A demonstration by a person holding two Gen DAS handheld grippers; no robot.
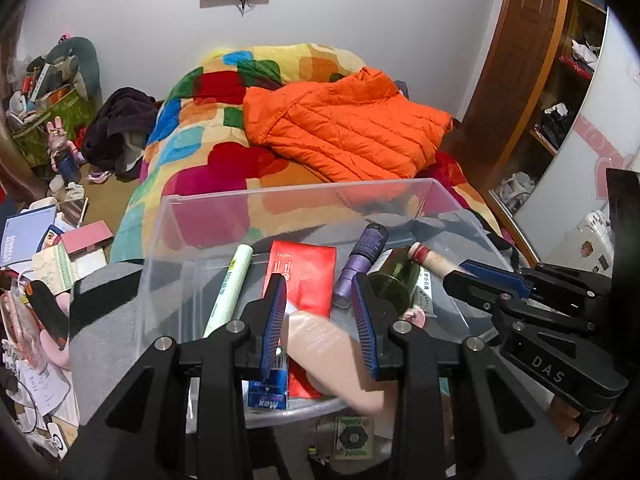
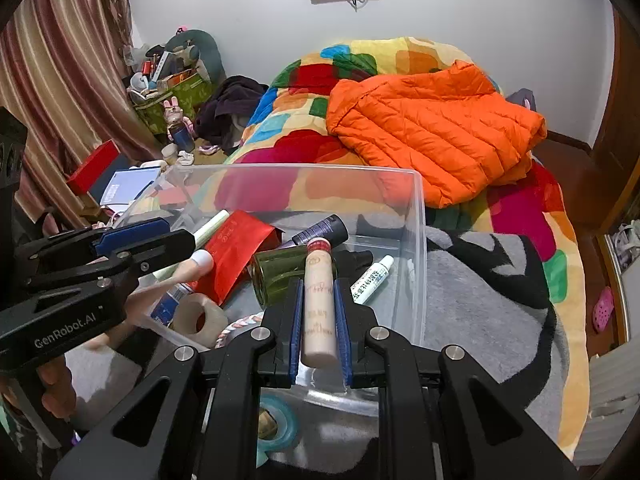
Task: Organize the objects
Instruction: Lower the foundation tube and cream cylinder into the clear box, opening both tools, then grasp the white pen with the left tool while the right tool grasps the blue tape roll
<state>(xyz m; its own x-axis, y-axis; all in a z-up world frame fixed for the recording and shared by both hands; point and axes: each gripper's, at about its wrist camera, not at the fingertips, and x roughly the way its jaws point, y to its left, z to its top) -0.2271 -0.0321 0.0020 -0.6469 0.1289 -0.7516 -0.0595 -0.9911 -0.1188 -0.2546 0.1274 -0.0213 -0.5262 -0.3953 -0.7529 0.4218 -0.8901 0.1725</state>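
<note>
A clear plastic bin (image 1: pixel 280 196) (image 2: pixel 416 216) stands on a grey blanket on the bed. In it lie a red packet (image 1: pixel 304 276) (image 2: pixel 236 256), a pale green tube (image 1: pixel 232 284), a purple bottle (image 1: pixel 360 264) (image 2: pixel 320 230), a green glass bottle (image 1: pixel 394 280) (image 2: pixel 280 276) and a small white tube (image 2: pixel 372 280). My left gripper (image 1: pixel 320 320) is over the bin, jaws apart around a beige tube (image 1: pixel 332 356); it also shows in the right wrist view (image 2: pixel 120 248). My right gripper (image 2: pixel 318 320) is shut on a beige cream bottle (image 2: pixel 318 308) with a red-patterned cap, over the bin.
An orange puffer jacket (image 1: pixel 344 132) (image 2: pixel 432 132) lies on a colourful blanket (image 1: pixel 224 120) behind the bin. A tape roll (image 2: pixel 200 316) and a teal tape ring (image 2: pixel 280 424) lie in front of the bin. Cluttered boxes and papers (image 1: pixel 48 248) are at left, a wooden wardrobe (image 1: pixel 520 80) at right.
</note>
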